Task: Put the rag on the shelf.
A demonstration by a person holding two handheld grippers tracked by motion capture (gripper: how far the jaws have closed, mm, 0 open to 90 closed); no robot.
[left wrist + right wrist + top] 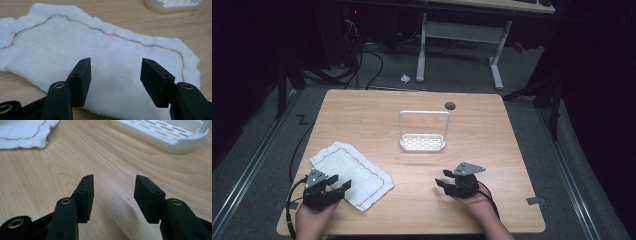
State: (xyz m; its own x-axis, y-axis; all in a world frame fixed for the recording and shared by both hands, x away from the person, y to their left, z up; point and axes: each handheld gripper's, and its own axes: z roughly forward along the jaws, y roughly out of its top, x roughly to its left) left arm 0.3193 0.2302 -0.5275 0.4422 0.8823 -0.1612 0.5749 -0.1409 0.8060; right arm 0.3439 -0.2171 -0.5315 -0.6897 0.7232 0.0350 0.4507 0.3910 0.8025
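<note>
White cloth (352,175) with coloured zigzag stitching, flat on the wooden table (492,135), near-left area; left gripper (333,186) over its near edge, jaws wide, nothing between them; right gripper (446,183) above bare wood, jaws wide, empty; white slotted rack (423,143) mid-table, well apart from the cloth

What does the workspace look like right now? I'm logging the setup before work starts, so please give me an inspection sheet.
Surface: wooden table, bare wood, dark round hole near far edge.
Job's things: white cloth with coloured stitching, lying flat; white rack with tall handle, upright, mid-table.
Clutter: nothing seen on the table.
Grippers: left hand-held gripper open over the cloth; right hand-held gripper open over bare wood.
Cables: black cable trails from the left one.
Surroundings: grey floor, white desk frame behind.
</note>
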